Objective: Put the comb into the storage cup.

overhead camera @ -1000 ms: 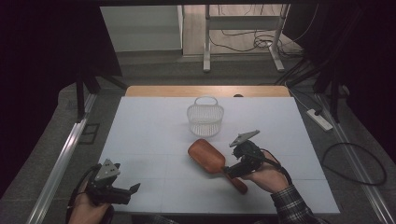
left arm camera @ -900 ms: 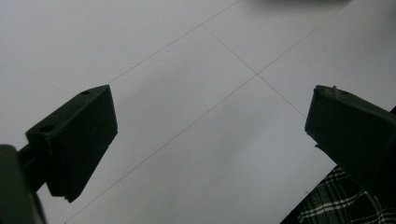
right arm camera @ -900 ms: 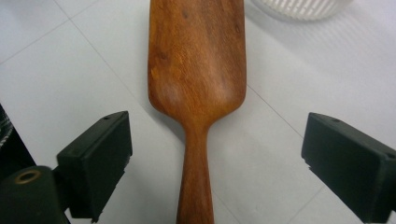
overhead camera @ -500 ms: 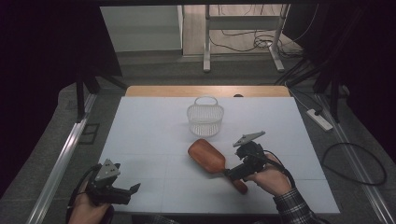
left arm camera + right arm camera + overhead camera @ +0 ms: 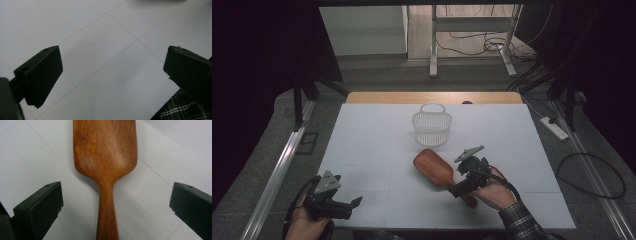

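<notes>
A brown wooden paddle (image 5: 434, 167) lies flat on the white table (image 5: 362, 130), its blade toward the basket and its handle toward the near edge. My right gripper (image 5: 460, 189) hangs over the handle. Its jaws have just been opening and now stand wide, one on each side of the handle without touching it. In the right gripper view the paddle (image 5: 106, 157) runs up the middle between the jaws of the right gripper (image 5: 116, 187). My left gripper (image 5: 352, 204) rests open near the front left corner. Bare table shows between the jaws of the left gripper (image 5: 113, 50).
A white wire basket (image 5: 432, 125) with a handle stands upright at the middle back of the table, beyond the paddle's blade. A plaid sleeve (image 5: 175, 112) shows by the table's near edge. A power strip (image 5: 554, 128) lies on the floor to the right.
My right gripper has drifted slightly toward the near edge along the handle. The paddle lies where it was. The left gripper has not moved.
</notes>
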`<action>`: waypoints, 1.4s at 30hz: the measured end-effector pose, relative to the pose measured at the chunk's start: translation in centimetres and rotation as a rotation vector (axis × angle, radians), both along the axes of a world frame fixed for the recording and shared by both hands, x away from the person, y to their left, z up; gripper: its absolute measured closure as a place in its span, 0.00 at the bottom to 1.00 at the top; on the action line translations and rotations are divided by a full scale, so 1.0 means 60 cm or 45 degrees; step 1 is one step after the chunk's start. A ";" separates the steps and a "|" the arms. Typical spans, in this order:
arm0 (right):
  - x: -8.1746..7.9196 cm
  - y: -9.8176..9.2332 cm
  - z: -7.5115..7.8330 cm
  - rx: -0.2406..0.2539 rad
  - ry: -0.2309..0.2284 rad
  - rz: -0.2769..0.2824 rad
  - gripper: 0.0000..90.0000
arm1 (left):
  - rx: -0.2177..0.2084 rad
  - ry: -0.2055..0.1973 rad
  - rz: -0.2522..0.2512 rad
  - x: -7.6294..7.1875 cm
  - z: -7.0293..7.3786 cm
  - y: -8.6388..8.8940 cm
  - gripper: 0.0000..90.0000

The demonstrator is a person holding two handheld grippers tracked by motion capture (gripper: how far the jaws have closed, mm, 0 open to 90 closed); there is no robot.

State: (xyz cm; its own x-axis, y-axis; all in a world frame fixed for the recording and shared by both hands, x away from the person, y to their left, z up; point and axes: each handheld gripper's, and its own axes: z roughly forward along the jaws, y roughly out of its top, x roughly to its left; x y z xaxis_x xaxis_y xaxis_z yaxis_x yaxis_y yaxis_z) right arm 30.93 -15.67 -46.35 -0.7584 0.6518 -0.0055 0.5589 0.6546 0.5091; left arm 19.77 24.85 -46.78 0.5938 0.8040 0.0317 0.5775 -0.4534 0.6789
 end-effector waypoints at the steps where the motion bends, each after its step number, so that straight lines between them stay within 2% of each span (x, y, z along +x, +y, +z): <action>1: 0.000 0.001 -0.001 -0.006 -0.001 0.001 0.00 | 0.001 0.000 0.000 0.000 0.000 0.000 0.03; 8: 0.000 0.015 -0.026 -0.066 0.027 0.025 0.00 | 0.001 -0.002 -0.004 -0.001 0.000 0.000 0.03; 20: 0.005 0.021 -0.054 -0.145 0.068 0.022 0.00 | -0.002 -0.001 -0.007 0.000 0.000 0.000 0.03; 33: 0.007 0.027 -0.063 -0.187 0.083 0.034 0.00 | 0.000 -0.002 -0.007 -0.001 0.000 -0.001 0.03; 37: 0.006 0.029 -0.064 -0.192 0.074 0.035 0.05 | 0.002 -0.002 -0.008 -0.001 0.000 -0.001 0.03; 38: 0.006 0.031 -0.064 -0.193 0.066 0.039 0.12 | 0.003 -0.003 -0.009 -0.001 0.000 -0.001 0.03; 42: 0.005 0.032 -0.064 -0.183 0.064 0.056 0.28 | 0.004 -0.002 -0.008 -0.001 0.000 -0.001 0.03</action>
